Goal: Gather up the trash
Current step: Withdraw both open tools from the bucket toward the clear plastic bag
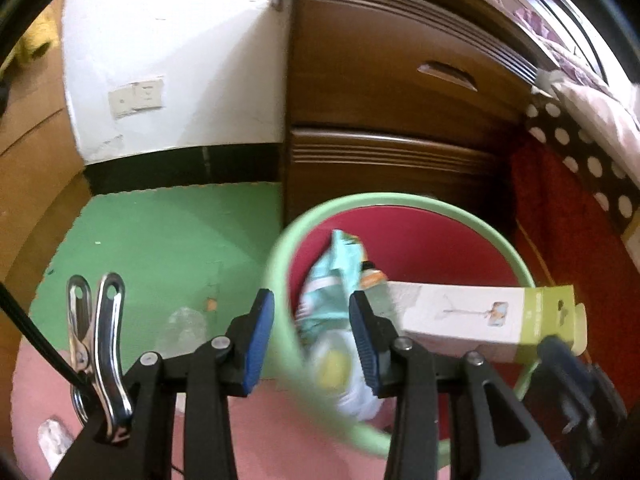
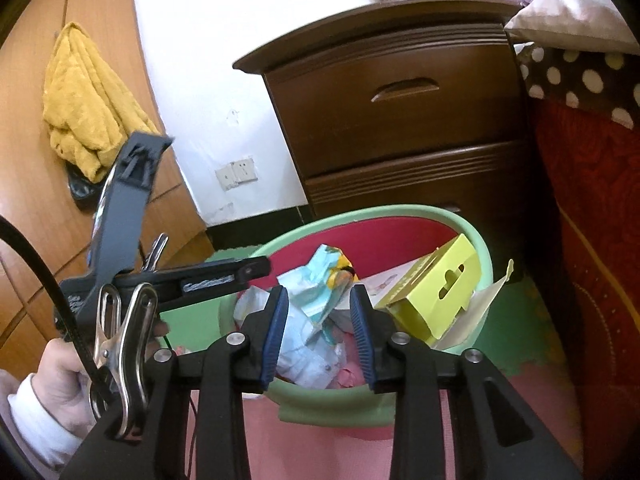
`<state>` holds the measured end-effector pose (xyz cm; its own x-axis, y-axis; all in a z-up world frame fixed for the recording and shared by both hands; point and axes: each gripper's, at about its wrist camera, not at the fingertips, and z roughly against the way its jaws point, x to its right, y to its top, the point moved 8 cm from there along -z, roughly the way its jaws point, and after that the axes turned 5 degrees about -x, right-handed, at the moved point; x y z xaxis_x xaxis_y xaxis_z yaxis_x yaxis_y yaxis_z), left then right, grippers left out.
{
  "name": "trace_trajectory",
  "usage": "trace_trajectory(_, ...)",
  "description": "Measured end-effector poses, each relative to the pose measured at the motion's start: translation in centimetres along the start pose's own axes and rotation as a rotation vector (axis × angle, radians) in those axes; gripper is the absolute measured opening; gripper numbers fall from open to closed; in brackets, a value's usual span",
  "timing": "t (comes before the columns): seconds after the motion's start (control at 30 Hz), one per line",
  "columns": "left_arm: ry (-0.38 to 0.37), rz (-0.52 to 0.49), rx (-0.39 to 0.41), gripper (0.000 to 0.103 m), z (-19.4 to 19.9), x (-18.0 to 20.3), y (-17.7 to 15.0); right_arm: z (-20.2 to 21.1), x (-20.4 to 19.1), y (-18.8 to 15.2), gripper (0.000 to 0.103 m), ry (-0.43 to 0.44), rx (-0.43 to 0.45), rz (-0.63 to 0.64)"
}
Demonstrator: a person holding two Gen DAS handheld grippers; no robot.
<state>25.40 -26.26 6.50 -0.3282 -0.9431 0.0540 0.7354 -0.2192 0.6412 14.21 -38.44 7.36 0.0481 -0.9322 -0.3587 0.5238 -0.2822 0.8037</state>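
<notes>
**Blue pads standing apart over a filling bin**

Blue rubber pads (image 2: 276,336) on the right gripper (image 2: 318,334) are standing apart with nothing pinched between them; they are framing the crumpled pale wrappers (image 2: 316,320) lying in the bin below, which suggests a piece has been let go there. Just beside them to the right, a yellow-green and white cardboard box (image 2: 436,292) is leaning on the bin's rim, its flap hanging over the edge, probably because it is too long to lie flat inside.

The left gripper (image 1: 312,332) is hanging partly spread over the near rim of the bin (image 1: 400,200), one pad outside the wall and one inside. Motion blur makes it impossible to tell whether the pads are pressing on the rim; steadying the bin looks likely. The right wrist view is showing the left gripper side-on at the bin's left edge, with a hand (image 2: 60,376) in a white sleeve gripping its handle.

The bin, light green outside and red inside, is sitting on green and pink floor mats against a dark wooden nightstand (image 2: 400,112), close to the bed. A clear scrap (image 1: 186,320) is lying on the green mat to the left, possibly trash still to gather.
</notes>
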Motion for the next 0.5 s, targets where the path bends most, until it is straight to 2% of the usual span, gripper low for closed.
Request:
trace_trajectory(0.23,0.080,0.053,0.010,0.040,2.7,-6.0,-1.2,1.0,-1.3,0.3,0.033,0.018,0.029,0.012)
trace_trajectory(0.4,0.169,0.077,-0.006,0.040,3.8,-10.9,-3.5,1.2,-2.6,-0.1,0.033,0.023,0.027,0.039)
trace_trajectory(0.5,0.194,0.110,-0.032,0.040,3.7,-13.6,-5.1,1.1,-3.8,-0.3,0.033,0.026,0.025,0.070)
